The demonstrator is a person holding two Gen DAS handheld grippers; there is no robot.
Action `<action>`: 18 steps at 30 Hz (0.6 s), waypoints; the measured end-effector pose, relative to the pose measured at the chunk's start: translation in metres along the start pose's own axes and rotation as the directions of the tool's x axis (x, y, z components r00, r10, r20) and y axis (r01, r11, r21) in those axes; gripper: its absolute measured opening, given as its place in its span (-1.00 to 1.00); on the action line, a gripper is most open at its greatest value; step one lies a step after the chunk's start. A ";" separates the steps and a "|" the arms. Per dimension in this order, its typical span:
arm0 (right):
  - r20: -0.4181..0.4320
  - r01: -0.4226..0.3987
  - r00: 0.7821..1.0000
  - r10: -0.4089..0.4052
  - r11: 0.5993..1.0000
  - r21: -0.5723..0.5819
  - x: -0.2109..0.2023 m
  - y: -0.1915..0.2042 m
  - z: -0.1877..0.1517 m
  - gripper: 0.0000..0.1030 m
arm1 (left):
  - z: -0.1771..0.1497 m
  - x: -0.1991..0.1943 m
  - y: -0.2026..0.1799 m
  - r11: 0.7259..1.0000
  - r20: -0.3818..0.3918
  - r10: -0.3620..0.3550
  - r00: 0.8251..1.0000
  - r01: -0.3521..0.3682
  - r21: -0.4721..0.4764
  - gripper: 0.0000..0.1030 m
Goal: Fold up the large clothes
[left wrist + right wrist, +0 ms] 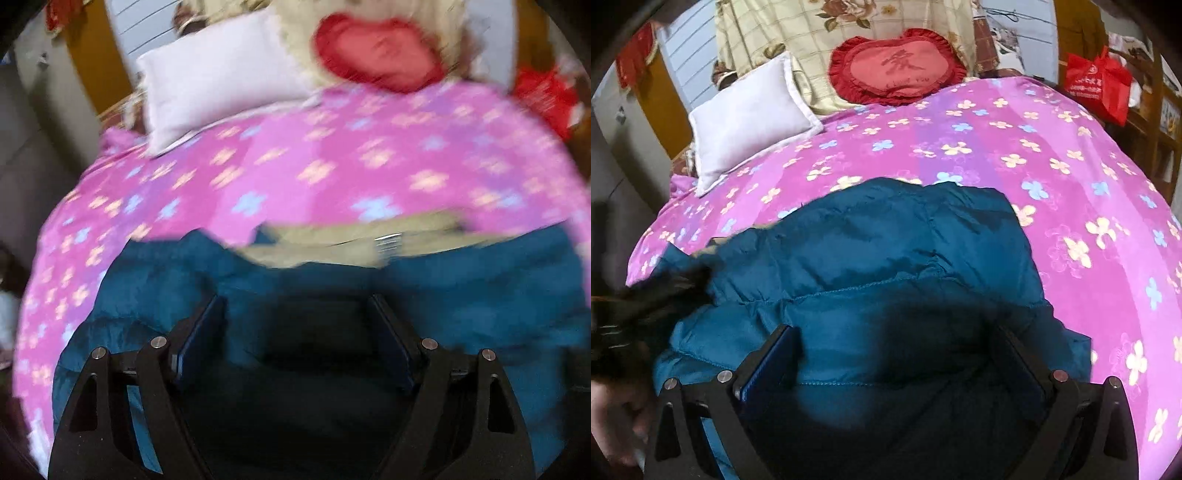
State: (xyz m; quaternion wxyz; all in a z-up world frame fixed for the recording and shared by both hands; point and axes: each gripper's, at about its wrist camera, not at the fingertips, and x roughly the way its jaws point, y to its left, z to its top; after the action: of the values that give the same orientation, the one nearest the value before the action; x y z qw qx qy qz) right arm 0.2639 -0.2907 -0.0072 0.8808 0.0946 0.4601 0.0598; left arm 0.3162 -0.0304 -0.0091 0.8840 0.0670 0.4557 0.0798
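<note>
The teal quilted puffer jacket (871, 266) lies partly doubled over in the lower middle of the frame on the pink flowered bedspread (1052, 155), folding seemingly unfinished, while left gripper (299, 332) and right gripper (897, 362) gape wide, empty.

A pink bedcover (960, 155) printed with yellow and blue flowers fills the middle of the right wrist view. At upper left a white pillow (746, 118) lies tilted on it. Top centre, a red heart-shaped cushion (897, 68) with a frilled edge leans on a cream checked cloth (812, 44) with a rose print. At upper right — beside the bed — a red bag (1099, 83) sits on wooden shelving (1152, 129). The left wrist view is blurred.
</note>
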 end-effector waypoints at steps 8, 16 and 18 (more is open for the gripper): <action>0.040 -0.023 0.999 0.027 0.996 -0.085 0.018 0.029 0.004 1.00 | -0.021 0.026 0.037 0.981 0.036 0.154 0.987 -0.149 -0.128 0.58; 0.049 -0.013 0.999 0.017 0.997 -0.080 0.003 0.027 0.007 1.00 | -0.019 -0.042 0.079 0.982 0.125 -0.054 0.991 0.075 -0.174 0.57; 0.064 -0.030 0.997 0.034 0.998 -0.053 -0.011 0.025 0.010 1.00 | -0.021 -0.067 0.107 0.983 0.172 -0.015 0.985 0.046 -0.177 0.57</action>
State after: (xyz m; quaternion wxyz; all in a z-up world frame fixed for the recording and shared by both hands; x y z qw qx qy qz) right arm 0.2653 -0.2691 0.0123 0.8964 0.0809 0.4279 0.0827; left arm 0.2525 0.0614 0.0521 0.9231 -0.0137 0.3707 0.1010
